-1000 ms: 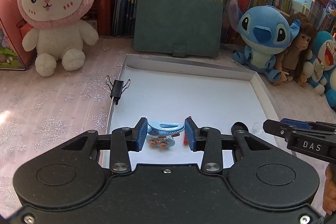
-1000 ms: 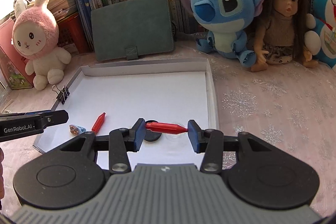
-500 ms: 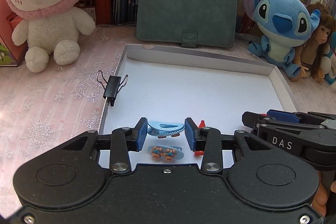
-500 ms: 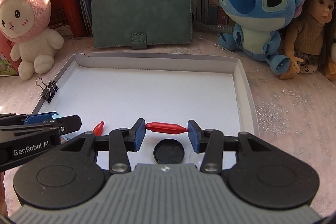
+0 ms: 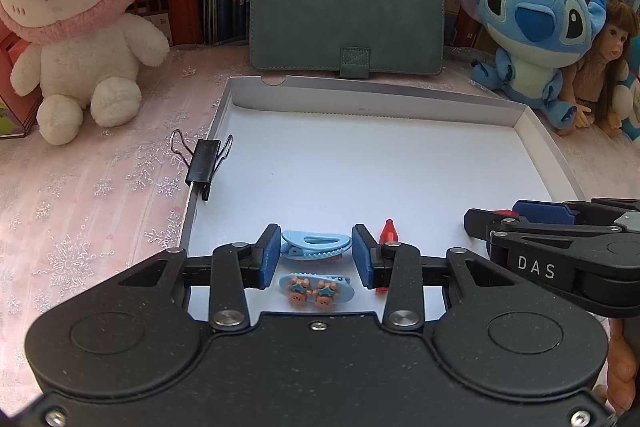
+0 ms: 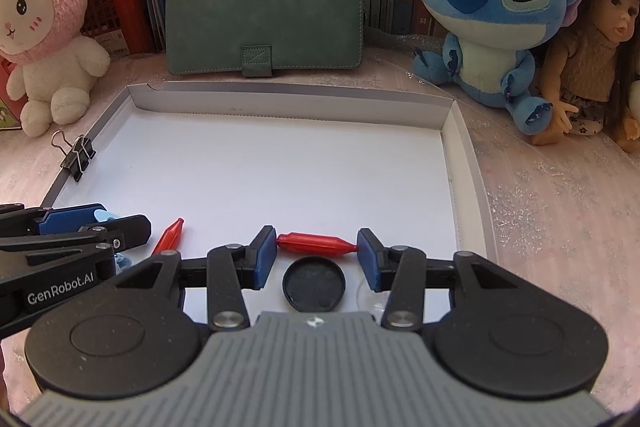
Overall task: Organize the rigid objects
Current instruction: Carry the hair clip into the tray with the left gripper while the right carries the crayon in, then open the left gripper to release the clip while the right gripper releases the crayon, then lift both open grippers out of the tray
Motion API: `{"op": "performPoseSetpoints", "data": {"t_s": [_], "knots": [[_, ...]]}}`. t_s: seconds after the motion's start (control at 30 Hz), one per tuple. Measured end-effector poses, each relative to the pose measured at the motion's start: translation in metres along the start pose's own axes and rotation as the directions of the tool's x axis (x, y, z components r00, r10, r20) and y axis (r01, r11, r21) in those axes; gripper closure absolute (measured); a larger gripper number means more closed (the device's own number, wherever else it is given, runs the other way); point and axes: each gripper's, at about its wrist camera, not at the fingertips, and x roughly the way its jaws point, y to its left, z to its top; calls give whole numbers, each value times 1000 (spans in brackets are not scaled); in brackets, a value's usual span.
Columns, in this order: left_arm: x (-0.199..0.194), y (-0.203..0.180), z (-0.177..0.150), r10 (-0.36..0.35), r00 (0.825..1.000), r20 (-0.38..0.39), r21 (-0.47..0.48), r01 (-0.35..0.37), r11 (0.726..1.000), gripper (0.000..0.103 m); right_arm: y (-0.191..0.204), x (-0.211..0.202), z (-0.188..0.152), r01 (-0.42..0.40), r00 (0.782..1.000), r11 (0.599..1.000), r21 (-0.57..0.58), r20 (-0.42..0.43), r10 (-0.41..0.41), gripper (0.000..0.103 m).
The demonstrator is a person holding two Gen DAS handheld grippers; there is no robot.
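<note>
My left gripper point(image 5: 316, 247) is shut on a light blue hair clip point(image 5: 316, 243), held just above the near left part of the white tray point(image 5: 360, 95). Below it a second blue clip with brown bears point(image 5: 316, 289) lies in the tray. A red bottle-shaped piece point(image 5: 390, 231) lies beside my left gripper's right finger. My right gripper point(image 6: 317, 245) is shut on another red bottle-shaped piece point(image 6: 316, 243), held crosswise over the tray's near edge. A black round cap point(image 6: 314, 285) and a clear round thing point(image 6: 366, 295) lie under it. The loose red piece point(image 6: 168, 237) also shows in the right wrist view.
A black binder clip point(image 5: 204, 163) is clamped on the tray's left wall. A green case point(image 5: 346, 7) leans on books behind the tray. A pink rabbit plush point(image 5: 76, 23) sits at the left; a blue plush point(image 5: 536, 39) and a doll point(image 6: 588, 43) sit at the right.
Both grippers have moved forward over the tray, each keeping its hold. The bear clip and the black cap now show under the fingers.
</note>
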Motion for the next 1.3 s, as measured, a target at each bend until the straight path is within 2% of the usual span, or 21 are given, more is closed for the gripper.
{"op": "performPoseSetpoints", "data": {"t_s": [0.37,0.43,0.67,0.8,0.93,1.07,1.3], "knots": [[1,-2,-2,22,1000,8,32,-23,999,66,0,0,0,2,1000,1000,-10,-2,-2,48],[1,-2,-2,24,1000,8,35,-24,999,65,0,1,0,3,1000,1000,-12,-1,-3,43],[-2,1,-3,0,1000,-2,20,0,1000,52,-1,-3,-1,-10,1000,1000,-3,2,10,36],[-14,4,-6,-29,1000,-3,25,29,999,45,0,-13,-5,-12,999,1000,-23,34,13,24],[-40,7,-10,-52,998,42,53,50,997,25,0,-30,-10,-17,996,999,-45,84,21,17],[-68,5,-21,-74,993,92,95,65,993,19,-2,-50,-20,-37,990,998,-54,133,44,14],[-103,2,-46,-119,981,152,107,103,989,17,-5,-84,-46,-45,973,994,-104,219,67,5]]}}
